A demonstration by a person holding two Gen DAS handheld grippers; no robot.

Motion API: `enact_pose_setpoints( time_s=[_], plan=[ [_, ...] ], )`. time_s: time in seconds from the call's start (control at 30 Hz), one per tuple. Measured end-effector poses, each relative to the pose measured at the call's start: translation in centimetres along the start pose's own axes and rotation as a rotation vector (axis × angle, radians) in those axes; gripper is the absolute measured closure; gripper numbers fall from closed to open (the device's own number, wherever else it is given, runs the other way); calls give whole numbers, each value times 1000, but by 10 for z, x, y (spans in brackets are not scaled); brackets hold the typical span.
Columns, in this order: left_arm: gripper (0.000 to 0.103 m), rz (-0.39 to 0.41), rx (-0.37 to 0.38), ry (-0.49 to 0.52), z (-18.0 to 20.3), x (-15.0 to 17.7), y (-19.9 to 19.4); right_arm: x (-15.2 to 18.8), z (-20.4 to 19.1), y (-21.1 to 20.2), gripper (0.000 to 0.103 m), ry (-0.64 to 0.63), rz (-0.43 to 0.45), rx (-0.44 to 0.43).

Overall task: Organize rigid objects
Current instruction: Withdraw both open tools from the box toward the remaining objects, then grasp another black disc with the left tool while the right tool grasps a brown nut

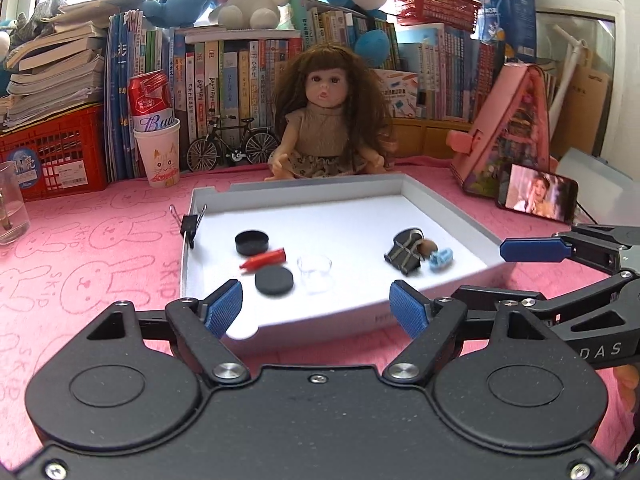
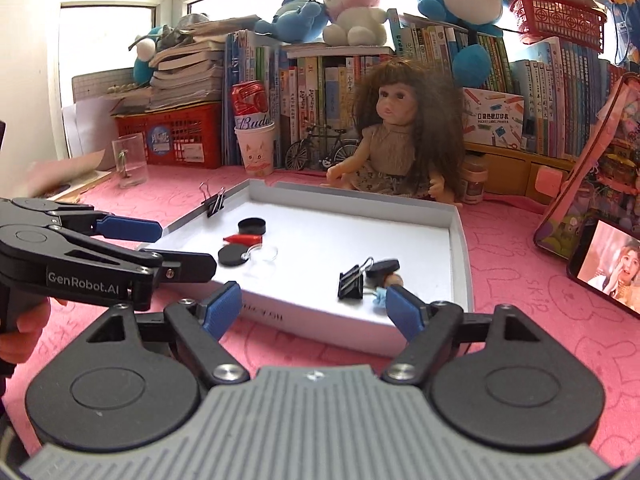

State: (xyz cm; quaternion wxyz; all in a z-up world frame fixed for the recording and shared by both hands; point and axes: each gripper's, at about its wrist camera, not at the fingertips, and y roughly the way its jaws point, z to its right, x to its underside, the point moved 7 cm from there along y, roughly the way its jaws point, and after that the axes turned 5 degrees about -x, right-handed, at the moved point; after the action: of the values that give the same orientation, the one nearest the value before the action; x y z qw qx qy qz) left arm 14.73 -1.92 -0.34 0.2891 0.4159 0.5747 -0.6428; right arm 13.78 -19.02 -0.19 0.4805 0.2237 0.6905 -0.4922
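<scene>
On pink cloth | white tray (image 1: 448, 204) holds all small items (image 1: 276, 258) | left gripper (image 1: 316, 308), right gripper (image 2: 314, 308) jaws apart, empty | nothing visibly left outside, 2 clusters unsorted

The desk (image 1: 80, 280) wears a soft pink cloth with a rabbit pattern. The white tray (image 1: 440, 208) looks like matt cardboard. The small cup (image 1: 315, 274) is clear glossy plastic (perhaps glass). Both discs (image 1: 274, 280) look matt black. The claw pads (image 1: 410, 308) are blue and ribbed.

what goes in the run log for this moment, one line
left tool open, empty | right tool open, empty | both short of tray | clip on tray rim
</scene>
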Motion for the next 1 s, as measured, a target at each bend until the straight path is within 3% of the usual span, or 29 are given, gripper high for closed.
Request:
enact_pose_setpoints(
  time_s=[0.27, 0.57, 0.73, 1.0],
  plan=[
    [24, -12, 18, 39, 6, 28, -17, 24, -5, -14, 16, 2, -14, 15],
    [32, -46, 34, 30, 6, 57, -23, 46, -15, -22, 13, -11, -14, 49],
    [45, -61, 31, 30, 6, 67, -23, 51, -16, -25, 13, -9, -9, 65],
    [48, -49, 22, 28, 7, 69, -22, 53, -24, -20, 13, -59, -29, 89]
  ],
)
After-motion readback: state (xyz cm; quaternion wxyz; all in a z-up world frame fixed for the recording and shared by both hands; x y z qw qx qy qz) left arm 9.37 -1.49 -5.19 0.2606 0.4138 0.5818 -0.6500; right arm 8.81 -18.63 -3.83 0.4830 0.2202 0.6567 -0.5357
